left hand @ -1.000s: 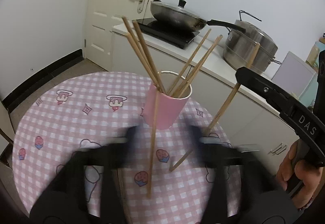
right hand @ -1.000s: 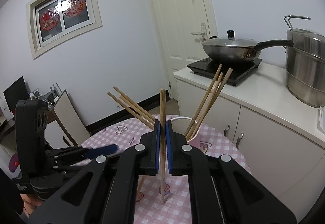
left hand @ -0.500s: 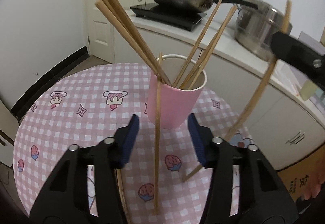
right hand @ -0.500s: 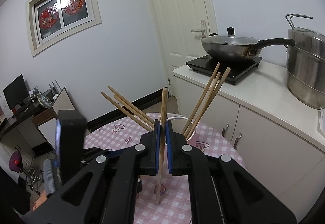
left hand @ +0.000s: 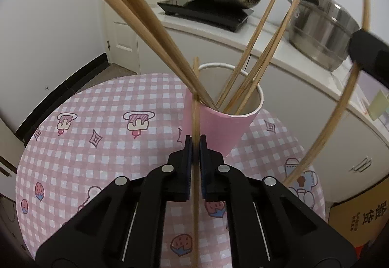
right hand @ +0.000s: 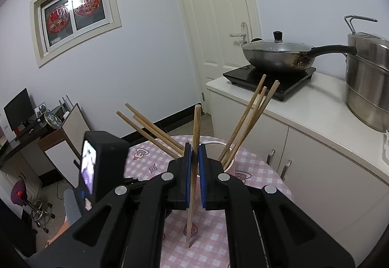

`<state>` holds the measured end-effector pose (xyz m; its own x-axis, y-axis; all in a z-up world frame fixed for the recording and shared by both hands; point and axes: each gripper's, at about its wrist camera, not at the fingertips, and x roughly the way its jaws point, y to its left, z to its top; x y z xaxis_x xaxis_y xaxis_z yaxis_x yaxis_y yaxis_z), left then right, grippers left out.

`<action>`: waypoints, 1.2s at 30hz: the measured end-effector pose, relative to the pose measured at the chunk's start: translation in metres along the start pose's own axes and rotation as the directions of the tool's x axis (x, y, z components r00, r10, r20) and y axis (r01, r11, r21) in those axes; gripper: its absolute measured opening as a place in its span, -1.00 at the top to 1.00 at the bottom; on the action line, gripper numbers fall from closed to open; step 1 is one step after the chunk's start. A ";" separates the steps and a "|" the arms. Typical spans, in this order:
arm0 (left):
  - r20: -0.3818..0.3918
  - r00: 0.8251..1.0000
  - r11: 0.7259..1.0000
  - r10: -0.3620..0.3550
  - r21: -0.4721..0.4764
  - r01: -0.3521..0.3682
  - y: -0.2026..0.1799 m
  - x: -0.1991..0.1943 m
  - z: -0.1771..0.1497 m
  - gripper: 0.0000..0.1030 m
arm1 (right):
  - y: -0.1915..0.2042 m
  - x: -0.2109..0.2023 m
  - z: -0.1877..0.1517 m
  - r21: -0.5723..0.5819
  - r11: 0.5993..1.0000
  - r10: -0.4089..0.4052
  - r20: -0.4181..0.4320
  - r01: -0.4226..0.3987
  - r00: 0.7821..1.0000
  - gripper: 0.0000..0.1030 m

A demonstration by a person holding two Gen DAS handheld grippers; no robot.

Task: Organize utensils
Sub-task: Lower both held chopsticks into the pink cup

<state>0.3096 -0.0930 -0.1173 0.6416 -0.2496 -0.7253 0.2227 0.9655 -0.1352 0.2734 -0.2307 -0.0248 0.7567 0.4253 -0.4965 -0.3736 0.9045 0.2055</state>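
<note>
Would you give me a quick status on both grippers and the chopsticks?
Left gripper just closed on a chopstick. Right gripper shut on another chopstick. Pink cup holds six, splayed across its mouth.

My pink cup (left hand: 218,127) stands upright on the table, wooden chopsticks (left hand: 245,73) splaying from it.
</note>
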 end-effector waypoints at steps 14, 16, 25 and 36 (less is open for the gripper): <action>0.210 0.977 0.998 -0.035 -0.035 0.043 0.008 -0.085 -0.007 0.88 | 0.017 -0.013 0.010 -0.038 0.999 -0.007 0.026 0.008 1.000 0.91; 0.247 0.969 0.998 -0.022 -0.049 0.035 0.010 -0.097 -0.009 0.88 | 0.020 -0.018 0.013 -0.044 0.999 -0.008 0.039 0.010 0.999 0.91; 0.453 0.890 0.989 0.046 -0.146 0.023 0.029 -0.154 -0.005 0.88 | 0.029 -0.035 0.037 -0.070 0.997 -0.034 0.124 0.043 0.992 0.91; 0.577 0.816 0.990 0.029 -0.130 0.057 0.005 -0.163 0.034 0.88 | 0.037 -0.037 0.073 -0.125 0.985 -0.086 0.245 0.120 0.966 0.92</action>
<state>0.2314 -0.0499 0.0236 0.9538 -0.2187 -0.2060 0.1613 0.9512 -0.2631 0.2703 -0.2107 0.0624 0.8945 0.3400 -0.2904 -0.3445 0.9381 0.0370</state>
